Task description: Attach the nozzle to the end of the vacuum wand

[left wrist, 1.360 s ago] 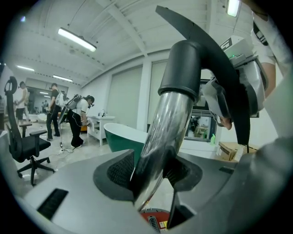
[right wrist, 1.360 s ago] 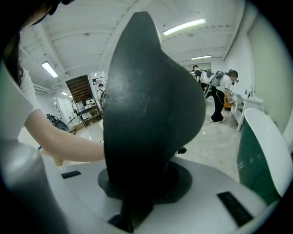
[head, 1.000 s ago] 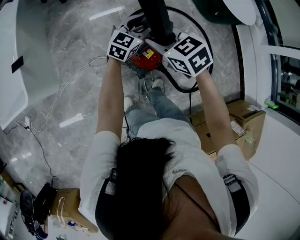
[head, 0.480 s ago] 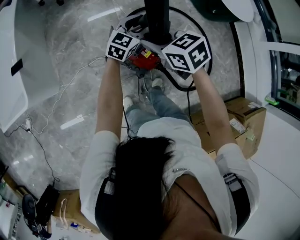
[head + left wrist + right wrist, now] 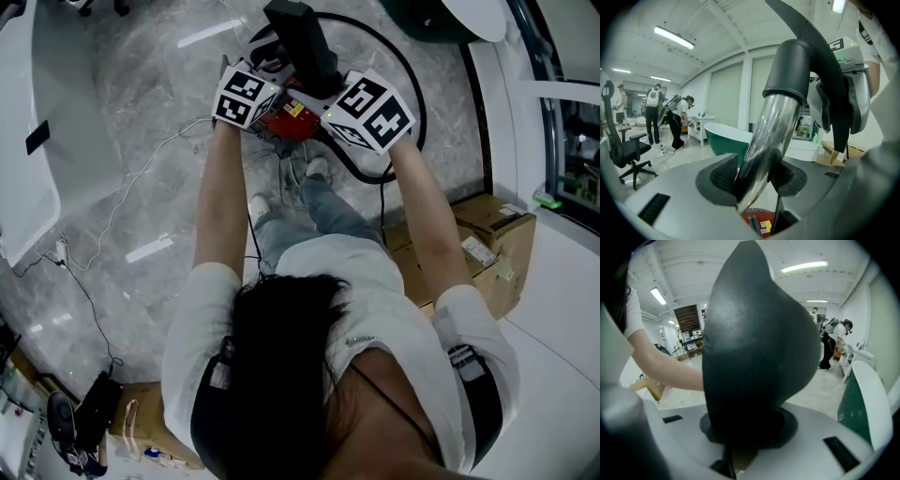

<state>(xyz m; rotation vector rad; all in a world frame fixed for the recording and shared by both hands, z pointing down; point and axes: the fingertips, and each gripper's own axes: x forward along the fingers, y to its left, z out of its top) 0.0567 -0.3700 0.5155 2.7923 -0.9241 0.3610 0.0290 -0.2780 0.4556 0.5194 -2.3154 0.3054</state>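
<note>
My left gripper is shut on the chrome vacuum wand, which runs up between its pads in the left gripper view. A dark grey nozzle collar sits over the wand's upper end. The black nozzle rises between the two marker cubes in the head view. It fills the right gripper view. My right gripper grips the nozzle's base; its jaws have just been opening slightly with the nozzle still between them. The right gripper shows beside the collar.
The red vacuum body lies on the marble floor below the grippers, with a black hose looping round it. Cardboard boxes stand at the right. A green bathtub, an office chair and people are farther off.
The nozzle has tipped toward the upper left, so its far end now shows in the head view. The right marker cube has rolled a little. The left gripper has stayed put.
</note>
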